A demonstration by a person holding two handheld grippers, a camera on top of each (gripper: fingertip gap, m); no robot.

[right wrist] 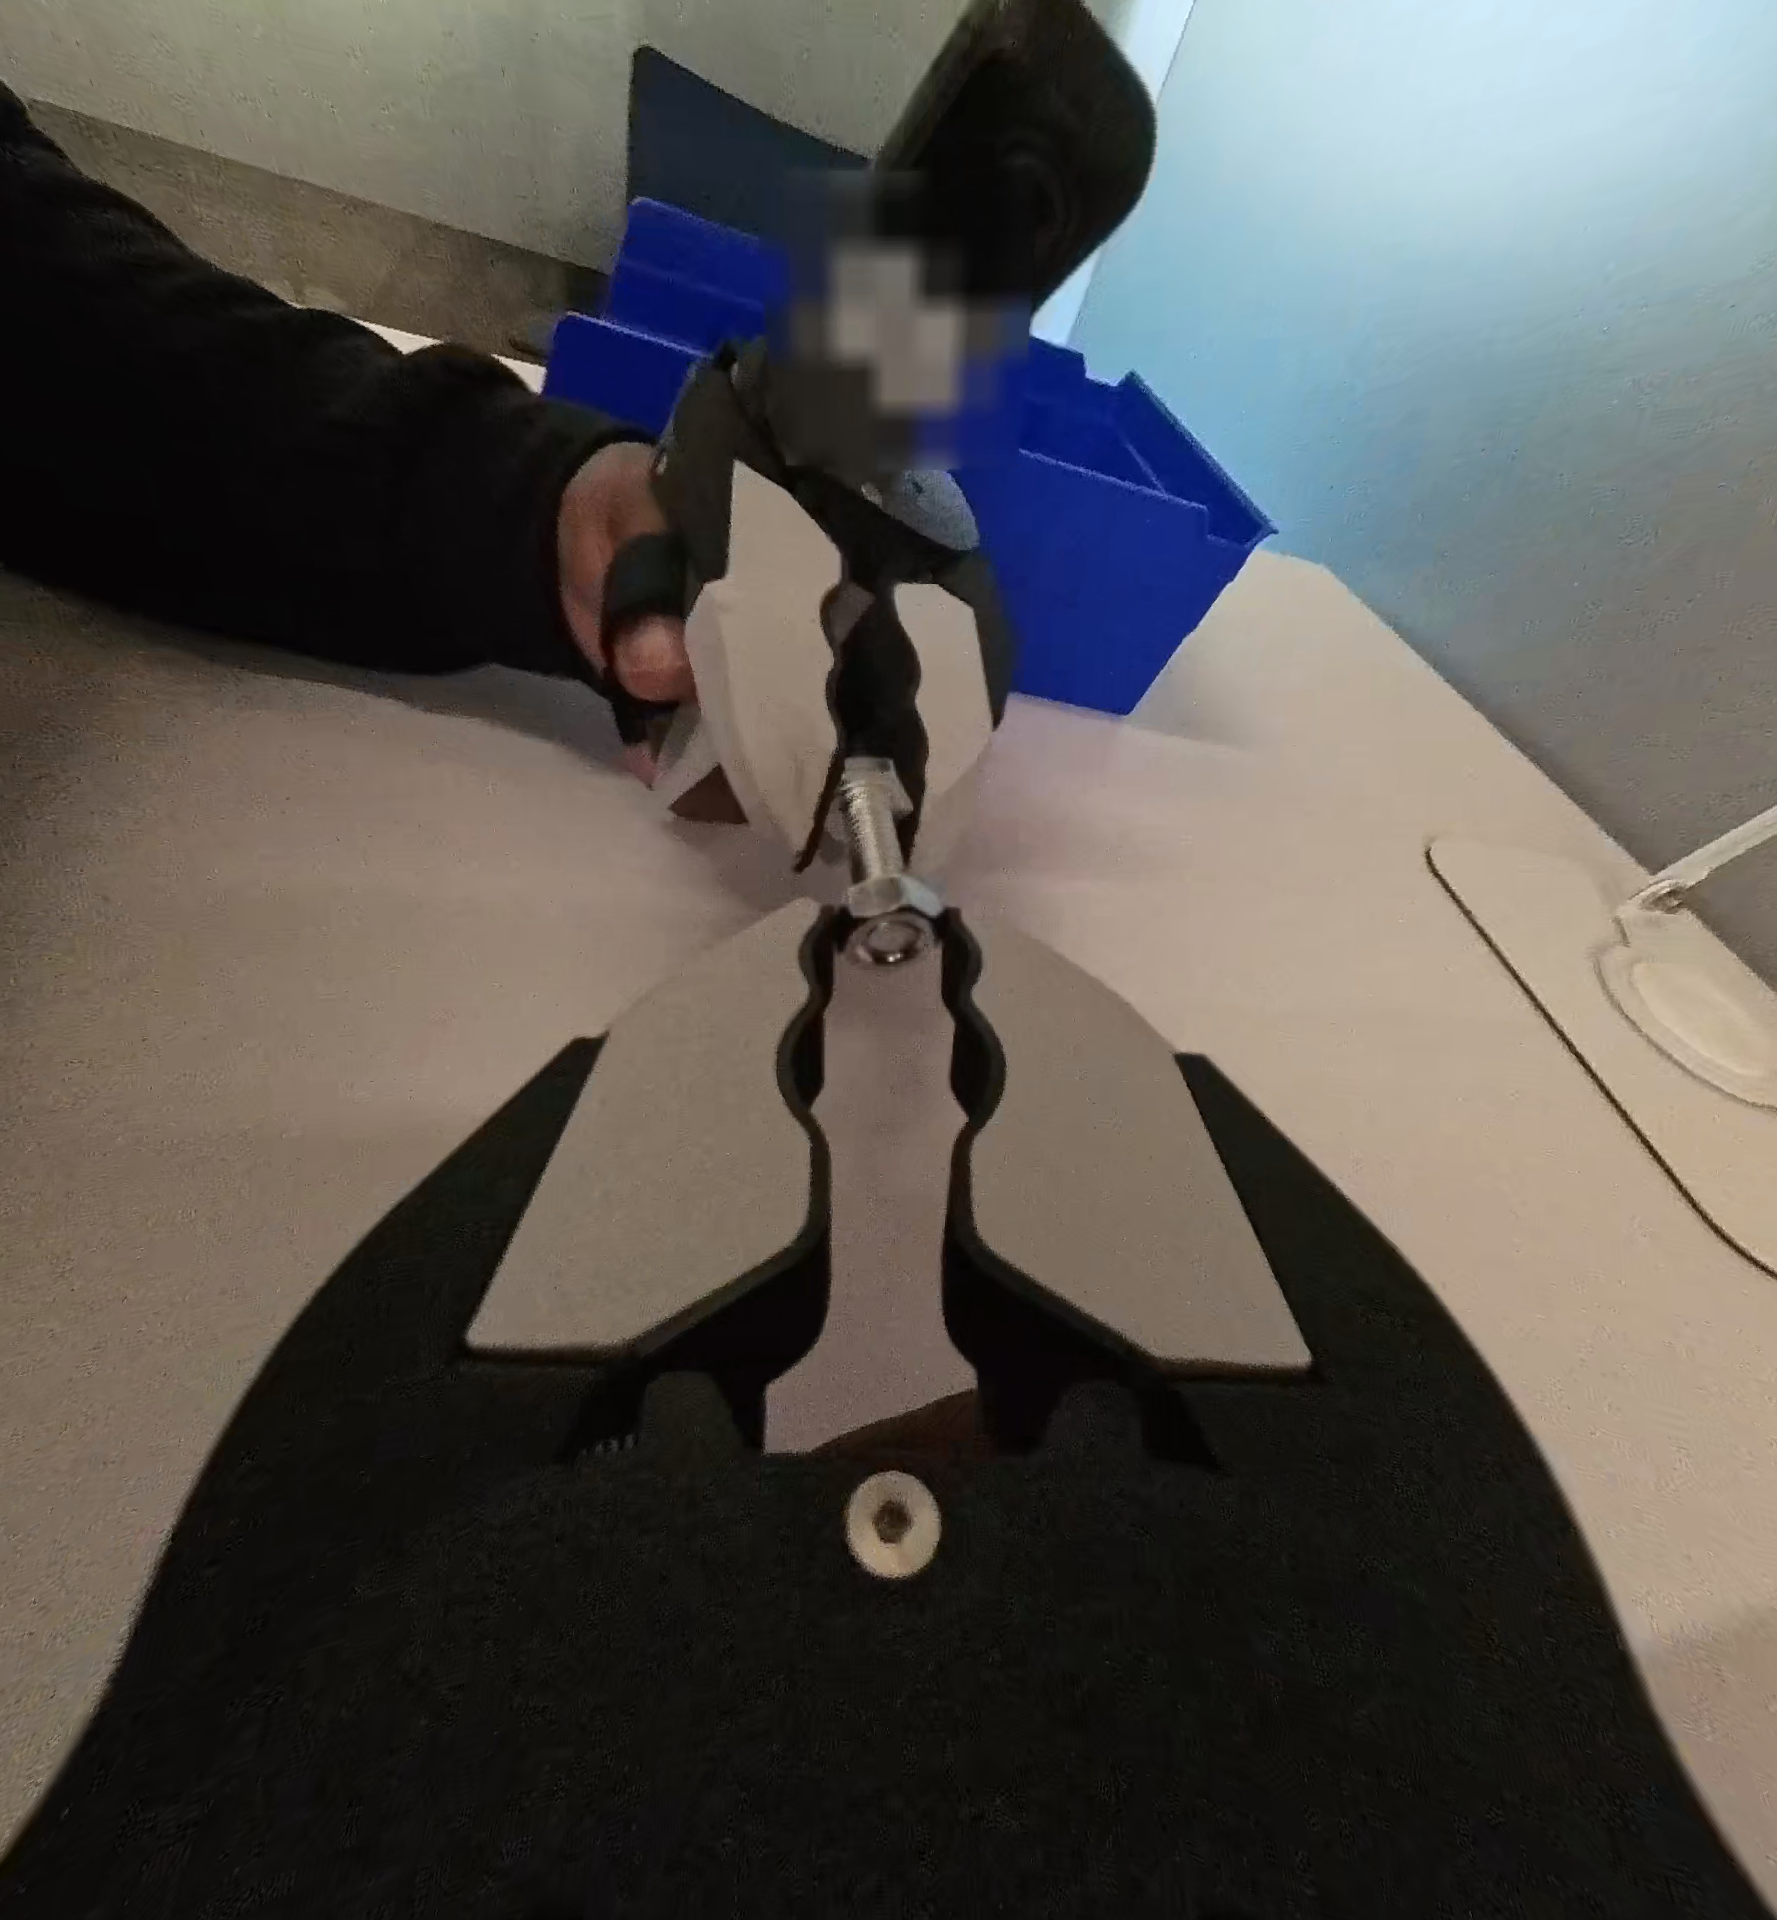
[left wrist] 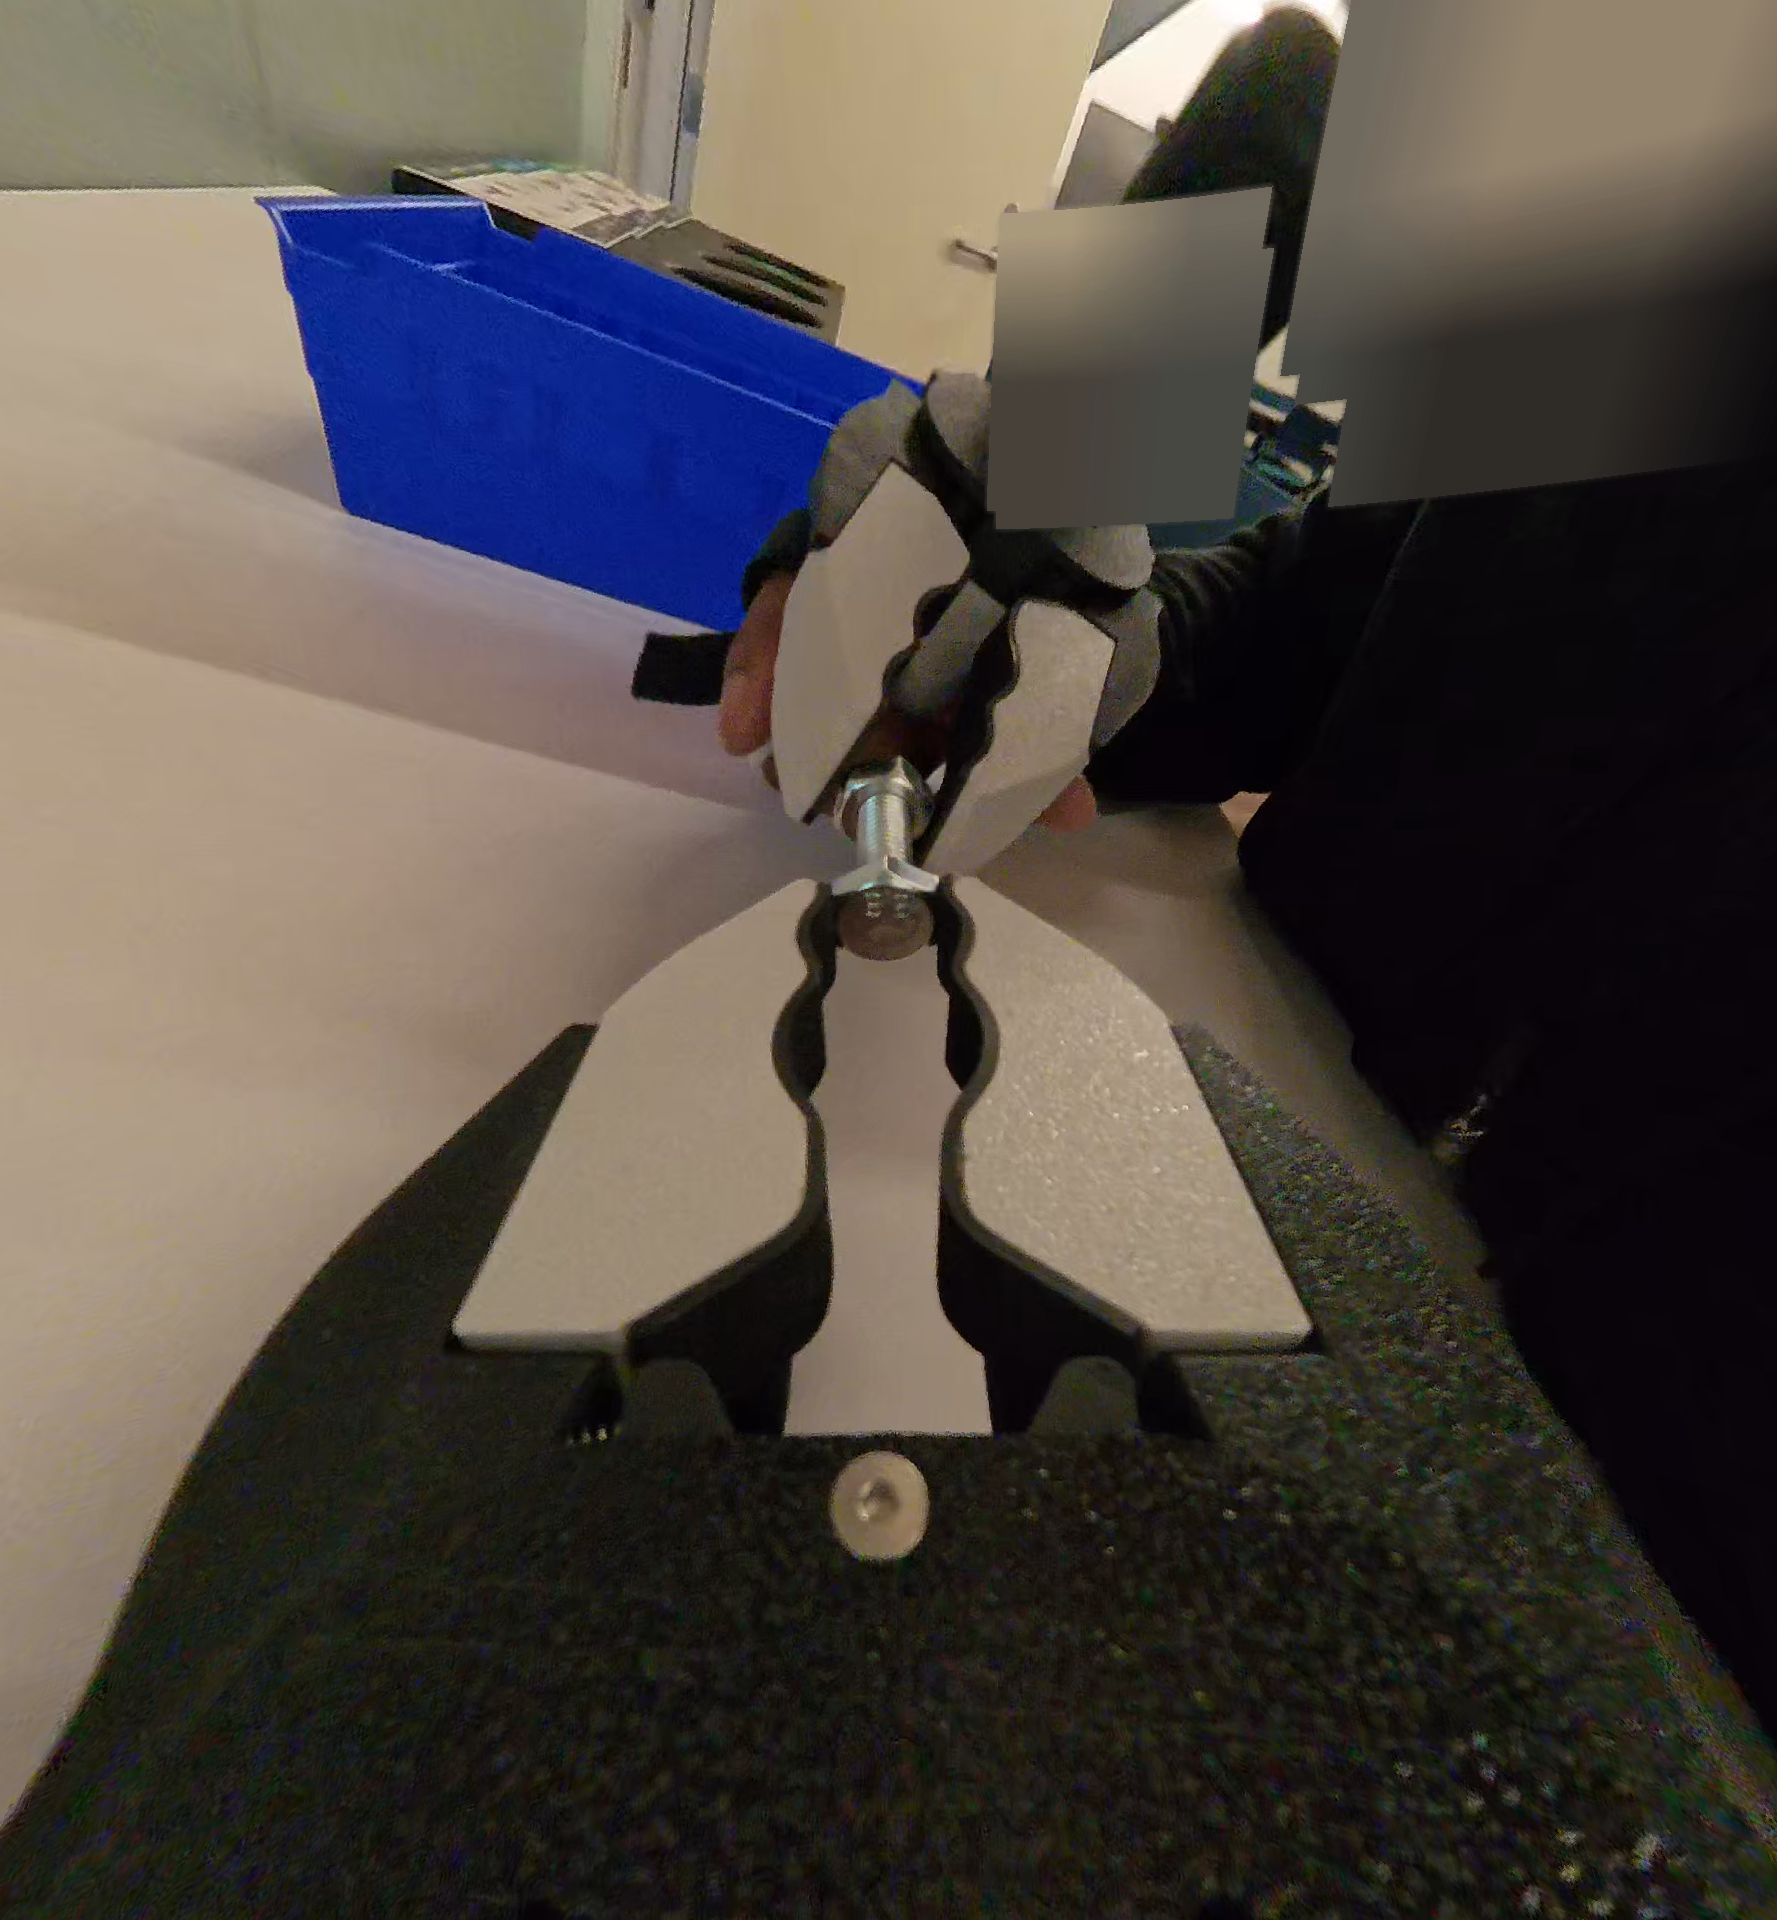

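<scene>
Surface: pale grey table (right wrist: pixel 240 1039) is lying under both tongs, with a light wall rising behind it.
Left tongs: left gripper (left wrist: pixel 876 914) is being held clenched on the hexagonal head of a silver bolt (left wrist: pixel 879 831), the black inner pads pressing on the head from both sides.
Right tongs: right gripper (right wrist: pixel 889 930) is being held clenched on a silver nut (right wrist: pixel 889 896) sitting on the far end of the same bolt, pads pressing on its flats.
Bolt: threaded shank is being spanned between the two sets of tips, above the table, tilted slightly; the two tongs are facing each other tip to tip, apart only by the bare length of thread.
Hands: a hand (left wrist: pixel 749 686) in a dark sleeve is being seen wrapped round the right tongs; a hand (right wrist: pixel 624 582) with a black finger strap is being seen gripping the left tongs.
Beyond the tips: a blue plastic bin (left wrist: pixel 551 416) is standing on the table behind the opposite tongs in both views, near but not touching them.
Right of the right tongs: an oval cut-out panel (right wrist: pixel 1642 1060) is being seen set in the tabletop, with a clear bracket on it, well apart from the tips.
</scene>
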